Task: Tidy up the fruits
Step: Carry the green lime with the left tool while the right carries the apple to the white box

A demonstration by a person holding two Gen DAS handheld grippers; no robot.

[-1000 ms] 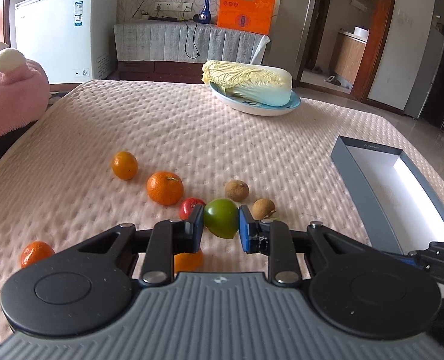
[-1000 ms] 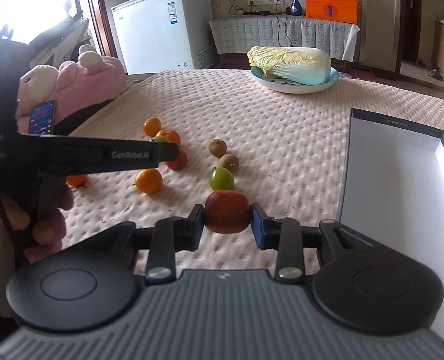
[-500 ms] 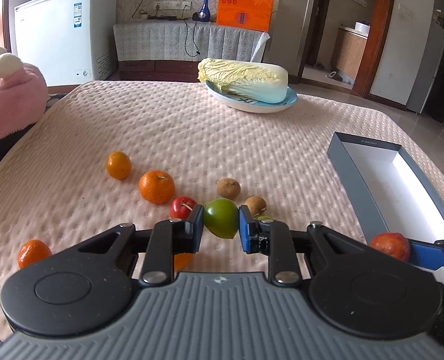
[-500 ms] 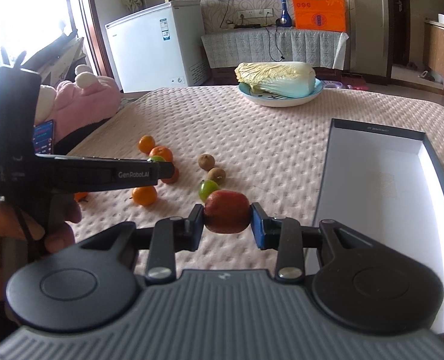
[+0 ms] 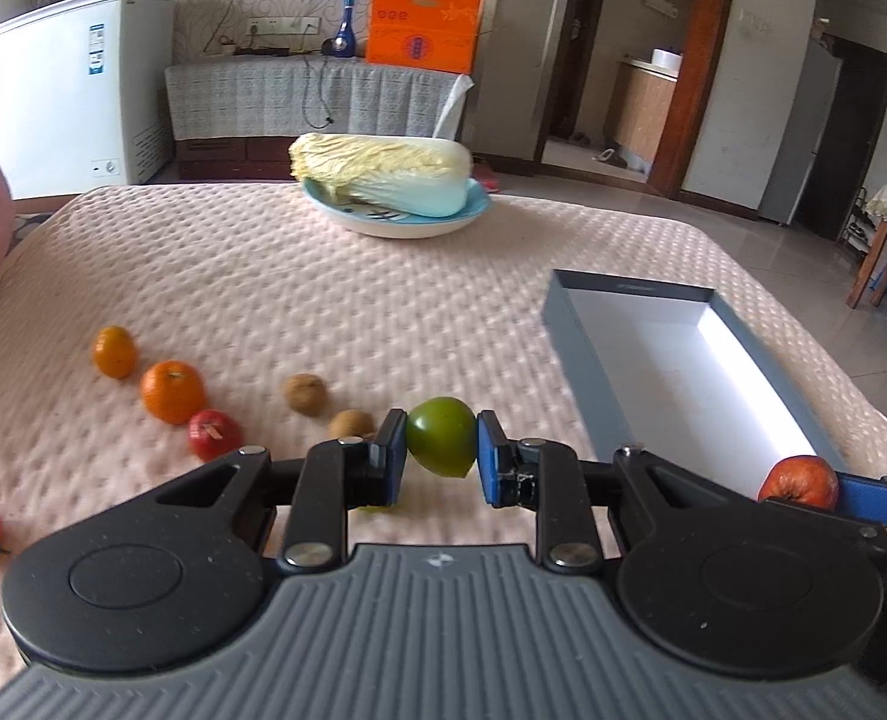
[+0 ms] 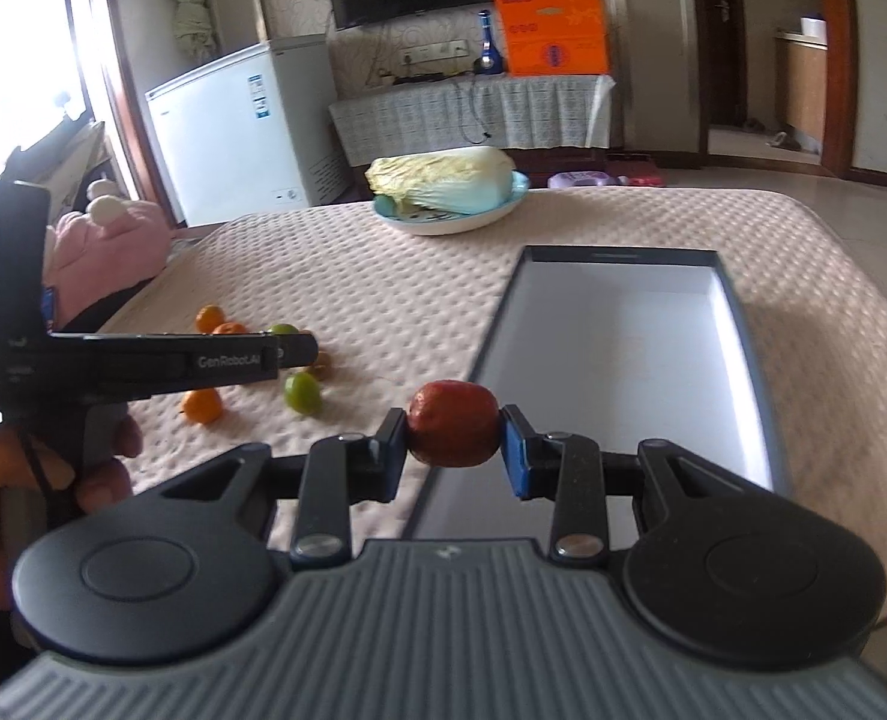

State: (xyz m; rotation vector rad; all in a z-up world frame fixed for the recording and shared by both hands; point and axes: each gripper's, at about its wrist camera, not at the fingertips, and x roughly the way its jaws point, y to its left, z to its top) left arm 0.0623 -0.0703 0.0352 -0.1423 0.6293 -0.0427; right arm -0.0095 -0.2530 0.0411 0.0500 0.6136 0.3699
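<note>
Left gripper [image 5: 441,450] fingers clamped on a green fruit [image 5: 441,443], held above the pink-covered table [image 5: 323,276]. Right gripper [image 6: 454,435] fingers clamped on a reddish fruit [image 6: 452,431], over the near left edge of the empty grey box [image 6: 623,360]. Oranges [image 5: 172,391], 2 brown fruits [image 5: 304,394], 1 red fruit [image 5: 214,433] lie loose at left. Cabbage [image 5: 383,177] on far plate [image 5: 395,225].
</note>
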